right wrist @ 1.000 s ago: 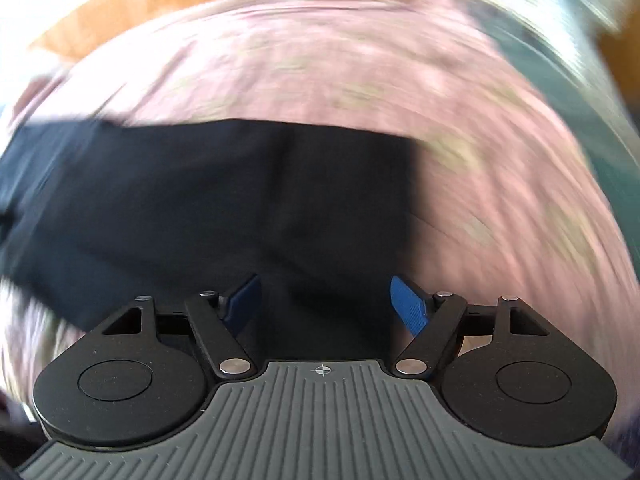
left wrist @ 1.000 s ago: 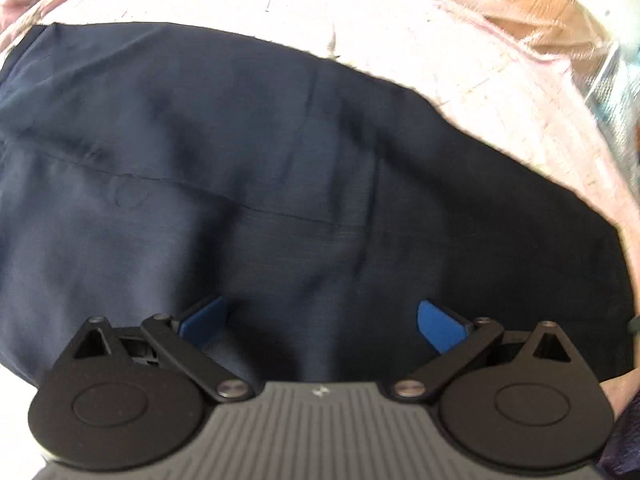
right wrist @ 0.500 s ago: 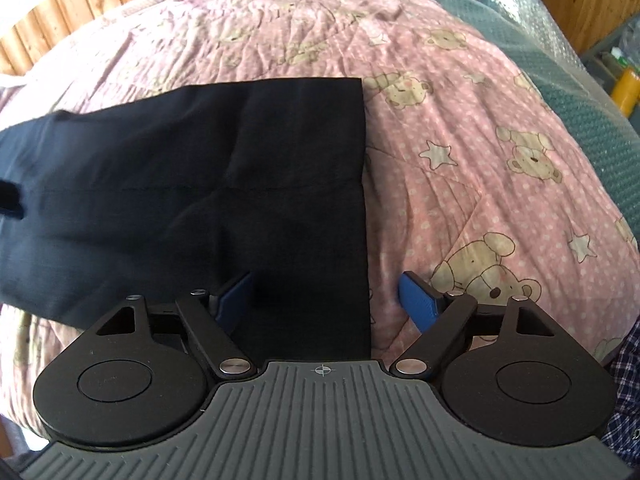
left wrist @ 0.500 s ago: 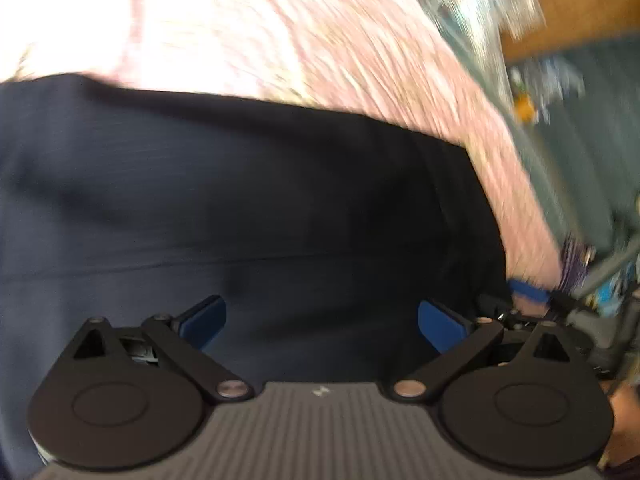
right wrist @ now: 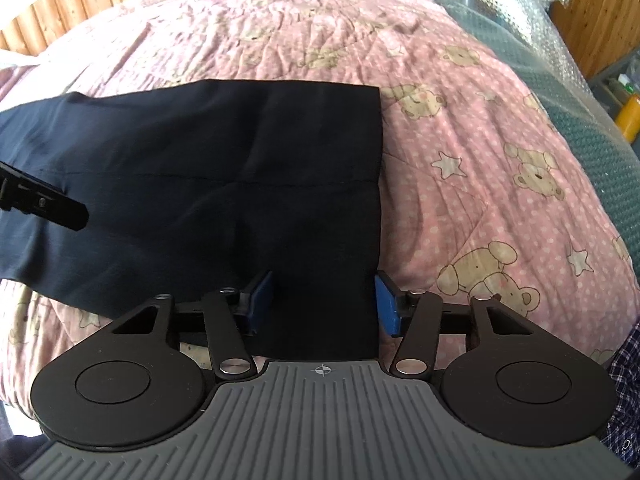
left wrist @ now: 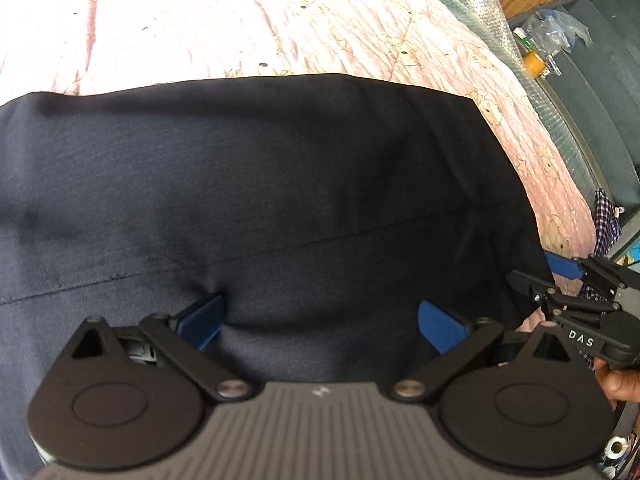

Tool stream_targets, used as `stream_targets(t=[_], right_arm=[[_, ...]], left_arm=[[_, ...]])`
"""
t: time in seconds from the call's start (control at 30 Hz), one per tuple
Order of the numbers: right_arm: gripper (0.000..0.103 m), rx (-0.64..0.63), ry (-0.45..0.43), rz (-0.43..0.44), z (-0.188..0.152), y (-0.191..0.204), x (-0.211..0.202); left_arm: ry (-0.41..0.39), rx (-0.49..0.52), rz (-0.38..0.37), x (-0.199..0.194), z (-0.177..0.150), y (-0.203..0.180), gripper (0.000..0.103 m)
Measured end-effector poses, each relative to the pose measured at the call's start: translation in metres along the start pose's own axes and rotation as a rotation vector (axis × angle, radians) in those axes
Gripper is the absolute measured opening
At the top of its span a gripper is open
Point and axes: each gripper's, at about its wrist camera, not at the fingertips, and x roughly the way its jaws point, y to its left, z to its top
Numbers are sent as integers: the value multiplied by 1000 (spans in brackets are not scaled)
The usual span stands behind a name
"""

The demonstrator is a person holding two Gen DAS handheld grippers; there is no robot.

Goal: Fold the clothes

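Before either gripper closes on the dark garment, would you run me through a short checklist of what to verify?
1. Left gripper open over the dark garment: ok.
2. Right gripper open, straddling the garment's right edge: ok.
3. Garment lying flat on the pink bear quilt: ok, minor creases.
4. Fabric actually between each gripper's fingers: cannot tell.
5. The two grippers clear of each other: ok.

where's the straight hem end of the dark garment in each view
Left wrist view: the hem end runs down the right side, toward the right claw.
Right wrist view: it runs vertically at centre, ending between the claw's fingers.
Shared landmark: the pink bear-print quilt beyond that edge.
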Motion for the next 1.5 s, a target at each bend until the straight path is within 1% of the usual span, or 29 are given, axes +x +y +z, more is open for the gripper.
stream_targets(t=[0.03, 0.1, 0.17, 0.2, 0.23, 0.33, 0.4, 0.43, 0.47, 0.5, 0.53, 0.67, 0.73, 0.77, 0.8, 0.83, 0.9, 1.0, 1.1, 1.13, 1.17, 1.2, 1.23, 1.27, 1.3, 1.33, 1.37, 1.4, 1.5], right_arm=[[49, -2, -1, 0, 0, 1, 0], [37, -12, -4, -3, 0, 3, -2], [16, -26, -9, -12, 1, 5, -5], [12, -33, -10, -13, 1, 6, -5], [3, -35, -11, -12, 2, 6, -6], [2, -43, -33, -5, 2, 8, -11], [4, -22, -70, 31, 0, 8, -18], [14, 3, -86, 49, -2, 5, -20], [28, 39, -97, 62, -3, 1, -21], [38, 87, -108, 67, -5, -5, -22], [50, 145, -120, 71, -8, -13, -23], [51, 382, -139, 108, -23, -47, -22], [50, 390, -136, 129, -24, -48, -20], [45, 375, -139, 138, -24, -45, -19], [31, 361, -141, 147, -24, -43, -19], [1, 346, -144, 157, -24, -40, -19], [1, 293, -152, 160, -22, -31, -21], [0, 72, -194, 82, -11, 10, -37], [0, -72, -223, 63, -9, 39, -43], [0, -112, -230, 60, -9, 48, -44], [0, -153, -237, 58, -9, 56, -45], [0, -173, -236, 65, -10, 60, -44], [4, -165, -225, 83, -11, 59, -42], [13, -140, -224, 99, -12, 55, -43], [22, -91, -237, 109, -14, 46, -46], [39, -31, -251, 121, -16, 34, -49], [48, 47, -267, 135, -17, 19, -54], [49, 130, -280, 153, -19, 3, -58], [50, 407, -255, 231, -24, -44, -52]], left_arm=[[4, 2, 4, 5, 3, 0, 103], [11, 2, 9, 10, 7, 0, 103], [17, -11, 4, 9, 9, 0, 103], [19, -22, -3, 8, 11, 0, 103], [22, -32, -10, 8, 13, 0, 103], [-10, -51, -63, 0, 22, -5, 103], [-22, -49, -87, -5, 29, -11, 103], [-23, -44, -98, -6, 32, -14, 103], [-22, -39, -106, -7, 34, -17, 103], [-19, -35, -111, -7, 35, -20, 103], [-13, -34, -118, -7, 36, -22, 103], [7, -40, -144, -2, 40, -31, 103], [8, -41, -171, 2, 45, -39, 103], [5, -41, -185, 4, 48, -43, 103], [3, -40, -207, 8, 53, -50, 103], [0, -37, -231, 8, 58, -57, 103], [-2, -2, -254, 10, 70, -75, 103], [-4, 53, -286, 13, 89, -102, 103], [58, 156, -268, 35, 98, -130, 103], [56, 148, -260, 36, 98, -127, 103], [50, 135, -252, 36, 97, -122, 96], [45, 121, -243, 36, 97, -117, 83], [40, 108, -235, 36, 96, -112, 54], [34, 94, -227, 36, 95, -107, 43], [29, 80, -218, 36, 95, -102, 44], [23, 67, -210, 36, 94, -97, 44], [18, 53, -202, 37, 94, -92, 44], [13, 39, -193, 37, 93, -86, 45], [5, 38, -247, 27, 98, -79, 47]])
